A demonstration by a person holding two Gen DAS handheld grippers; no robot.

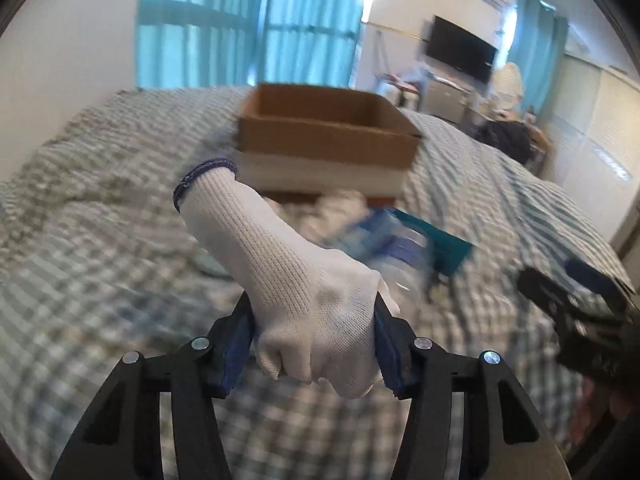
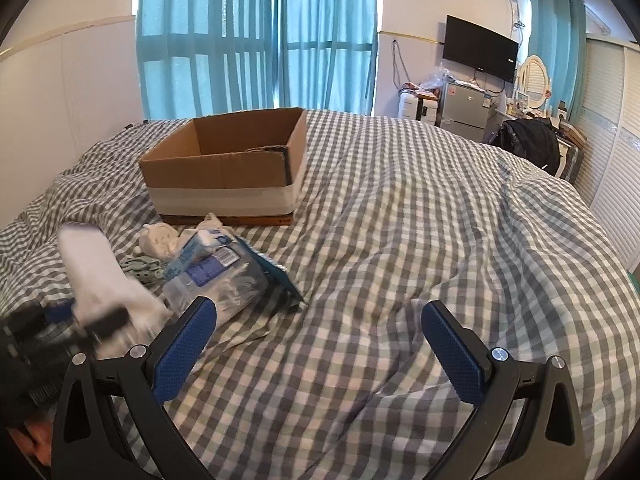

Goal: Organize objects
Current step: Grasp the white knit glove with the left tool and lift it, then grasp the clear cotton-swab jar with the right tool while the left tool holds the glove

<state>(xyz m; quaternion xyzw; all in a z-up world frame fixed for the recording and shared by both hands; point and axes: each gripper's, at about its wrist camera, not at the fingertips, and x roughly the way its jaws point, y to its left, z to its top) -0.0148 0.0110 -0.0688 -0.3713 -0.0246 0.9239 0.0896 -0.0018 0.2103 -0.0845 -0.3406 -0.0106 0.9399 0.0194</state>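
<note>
My left gripper [image 1: 312,308] is shut on a white knitted glove [image 1: 260,240] with a blue cuff, which sticks up and away from the jaws. Just beyond it lies a blurred pile: a clear plastic pack with blue labels [image 1: 400,248] and a teal card [image 1: 448,248]. An open-topped cardboard box [image 1: 328,128] stands behind the pile on the checked bedcover [image 1: 100,260]. In the right wrist view my right gripper [image 2: 320,320] hangs open over bare bedcover [image 2: 400,240], right of the pack [image 2: 216,276] and a white plush toy [image 2: 160,240]. The box [image 2: 224,168] looks empty from here.
The right gripper's body [image 1: 580,308] shows at the right edge of the left wrist view. Past the bed's far right corner stand a small fridge [image 2: 466,110], a wall TV [image 2: 480,48] and a dark bag [image 2: 528,140]. Teal curtains [image 2: 256,40] cover the window.
</note>
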